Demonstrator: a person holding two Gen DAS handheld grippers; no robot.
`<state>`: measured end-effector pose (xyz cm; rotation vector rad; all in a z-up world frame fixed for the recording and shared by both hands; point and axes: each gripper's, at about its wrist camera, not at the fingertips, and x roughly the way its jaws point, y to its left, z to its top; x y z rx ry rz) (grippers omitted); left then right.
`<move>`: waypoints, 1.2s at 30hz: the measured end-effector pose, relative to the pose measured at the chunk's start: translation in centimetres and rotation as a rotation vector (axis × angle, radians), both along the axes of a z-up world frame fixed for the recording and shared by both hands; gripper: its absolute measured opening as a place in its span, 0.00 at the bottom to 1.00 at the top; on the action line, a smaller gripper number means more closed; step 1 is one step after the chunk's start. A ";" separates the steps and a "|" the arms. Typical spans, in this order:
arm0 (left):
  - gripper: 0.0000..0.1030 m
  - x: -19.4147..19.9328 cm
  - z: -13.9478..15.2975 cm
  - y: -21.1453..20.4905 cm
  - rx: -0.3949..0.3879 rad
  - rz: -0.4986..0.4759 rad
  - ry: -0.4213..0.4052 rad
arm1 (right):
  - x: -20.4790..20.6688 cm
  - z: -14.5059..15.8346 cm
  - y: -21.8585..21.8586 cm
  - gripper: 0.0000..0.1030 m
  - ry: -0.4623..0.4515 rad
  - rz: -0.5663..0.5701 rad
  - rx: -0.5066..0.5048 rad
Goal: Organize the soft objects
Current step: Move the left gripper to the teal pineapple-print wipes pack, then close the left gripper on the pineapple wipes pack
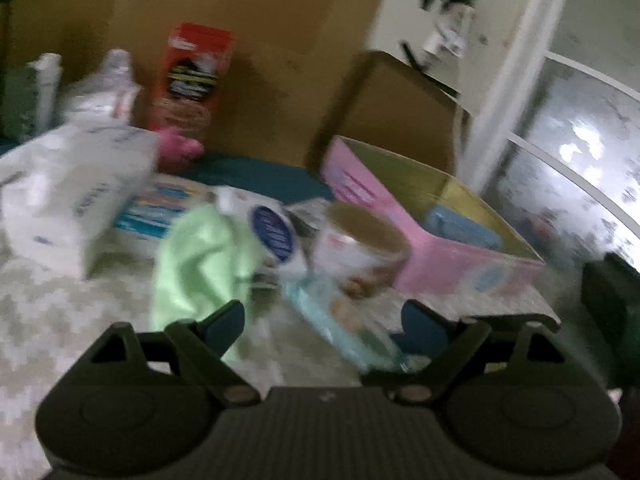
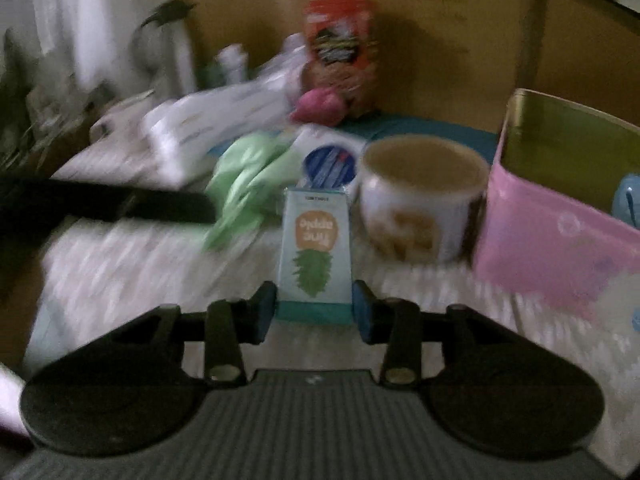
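Right gripper [image 2: 314, 307] pinches the near end of a pineapple-print packet [image 2: 314, 256], lying at twelve o'clock from it. Left gripper [image 1: 324, 320] stands spread wide and empty, the green cloth [image 1: 196, 264] at its eleven o'clock. That packet looks light, squashy and slick, so a grip across its middle seems safer.

Both views dim, indoor, yellowish cast. Left wrist: daylight enters through frosted window [image 1: 580, 152] at 3 o'clock, glare patches there. Heavy motion blur throughout; labels unreadable. Right wrist: blur strongest at 9 o'clock, centre carton [image 2: 314, 248] sharpest. Fisheye bending at rims; corners dark.
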<state>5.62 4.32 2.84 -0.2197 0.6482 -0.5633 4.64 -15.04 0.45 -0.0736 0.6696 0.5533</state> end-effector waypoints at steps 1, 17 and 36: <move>0.86 -0.1 0.0 -0.6 0.001 -0.031 0.005 | -1.3 0.0 -0.8 0.43 -0.003 0.023 -0.018; 0.86 -0.4 -1.9 -13.0 0.119 -0.293 0.092 | -10.4 -1.6 -10.6 0.55 -0.101 -0.300 -0.085; 0.69 -1.4 -2.1 -16.1 0.197 -0.343 0.084 | -10.1 -1.9 -10.4 0.50 -0.152 -0.301 -0.037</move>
